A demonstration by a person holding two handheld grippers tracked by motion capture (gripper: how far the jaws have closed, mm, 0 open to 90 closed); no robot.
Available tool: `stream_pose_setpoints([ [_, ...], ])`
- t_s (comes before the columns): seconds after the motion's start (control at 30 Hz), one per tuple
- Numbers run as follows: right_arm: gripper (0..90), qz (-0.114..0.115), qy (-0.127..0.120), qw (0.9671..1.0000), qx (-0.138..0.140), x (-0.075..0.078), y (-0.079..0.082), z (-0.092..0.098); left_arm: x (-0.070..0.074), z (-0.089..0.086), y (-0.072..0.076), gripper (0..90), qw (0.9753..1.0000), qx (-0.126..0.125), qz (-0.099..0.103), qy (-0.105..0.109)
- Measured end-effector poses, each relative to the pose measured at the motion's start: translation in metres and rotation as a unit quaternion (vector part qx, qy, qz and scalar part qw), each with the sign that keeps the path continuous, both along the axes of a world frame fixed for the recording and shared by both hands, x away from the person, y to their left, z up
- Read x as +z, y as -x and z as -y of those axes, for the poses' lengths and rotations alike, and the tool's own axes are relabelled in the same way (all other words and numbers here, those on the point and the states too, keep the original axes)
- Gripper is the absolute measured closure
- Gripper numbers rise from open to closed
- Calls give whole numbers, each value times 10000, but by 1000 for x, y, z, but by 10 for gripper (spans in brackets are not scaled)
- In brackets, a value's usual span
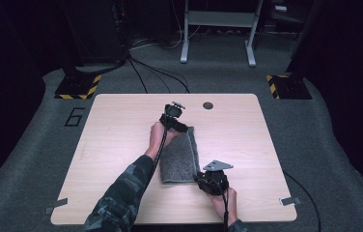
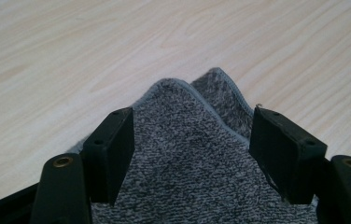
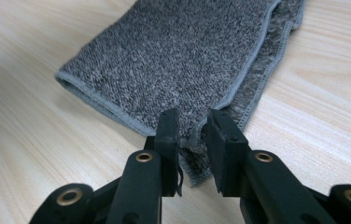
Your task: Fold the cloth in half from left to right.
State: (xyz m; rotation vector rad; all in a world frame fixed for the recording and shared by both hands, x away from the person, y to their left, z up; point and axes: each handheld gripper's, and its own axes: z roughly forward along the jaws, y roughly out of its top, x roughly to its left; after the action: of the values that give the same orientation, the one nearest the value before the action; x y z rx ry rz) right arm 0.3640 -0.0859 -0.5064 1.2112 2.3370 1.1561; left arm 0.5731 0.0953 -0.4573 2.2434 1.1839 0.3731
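1. The high view looks forward and down on the whole table (image 1: pixel 121 130) from above its near edge.
2. Each gripper view sits low and close above the table, facing the grey towel (image 3: pixel 183 56).
3. All share that towel.

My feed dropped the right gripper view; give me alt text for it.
The right tool has its jaws nearly closed around the near corner of a folded grey towel, though a narrow gap shows between them. The towel lies flat on a pale wooden table, running away toward the upper right, with a lower layer's stitched edge showing along its right side.
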Motion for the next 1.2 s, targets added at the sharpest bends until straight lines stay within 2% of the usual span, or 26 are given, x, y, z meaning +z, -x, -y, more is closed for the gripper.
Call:
stream_pose_setpoints([
  [0.1,818,-61,82,9999,18,-3,-1,0,-3,-8,6,286,9999,59,8,156],
  [0.13,838,-127,58,9999,14,-4,-1,0,-3,-11,9,285,9998,74,22,173],
  [0.17,851,-97,61,9999,19,-4,-1,0,-3,-17,11,277,9999,5,-4,130],
  [0.23,872,-109,122,9999,19,-5,-1,0,-2,-28,17,248,9998,49,63,178],
  [0.33,884,-5,128,9999,53,-1,-1,2,0,-51,23,247,9989,248,165,356],
  [0.4,886,10,136,9999,30,5,0,4,2,-66,25,247,9982,404,228,374],
  [0.43,888,52,122,9999,7,10,2,6,1,-73,25,247,9978,484,225,399],
  [0.53,888,115,221,9997,-4,13,5,8,-5,-92,21,246,9961,757,129,430],
  [0.57,888,127,231,9997,7,13,7,9,-9,-94,20,247,9957,815,41,440],
  [0.7,885,30,190,9998,-13,7,14,11,-25,-87,16,247,9969,772,-117,60],
  [0.8,884,-16,317,9995,25,2,19,7,-38,-79,13,249,9971,748,-116,-79],
  [0.83,886,-28,327,9994,71,1,20,8,-41,-77,11,248,9969,752,-159,-180],
  [0.87,886,-15,356,9994,38,1,21,7,-44,-74,10,248,9966,759,-112,-297],
  [1.0,888,84,482,9988,-34,3,27,9,-46,-69,7,245,9964,741,-22,-411],
  [1.07,887,6,503,9987,-29,2,31,10,-46,-67,7,240,9963,725,14,-468],
  [1.13,869,-74,455,9989,13,2,34,11,-46,-66,7,240,9963,699,39,-489],
  [1.2,818,-29,341,9994,55,5,33,16,-46,-67,7,233,9969,680,-8,-396],
])
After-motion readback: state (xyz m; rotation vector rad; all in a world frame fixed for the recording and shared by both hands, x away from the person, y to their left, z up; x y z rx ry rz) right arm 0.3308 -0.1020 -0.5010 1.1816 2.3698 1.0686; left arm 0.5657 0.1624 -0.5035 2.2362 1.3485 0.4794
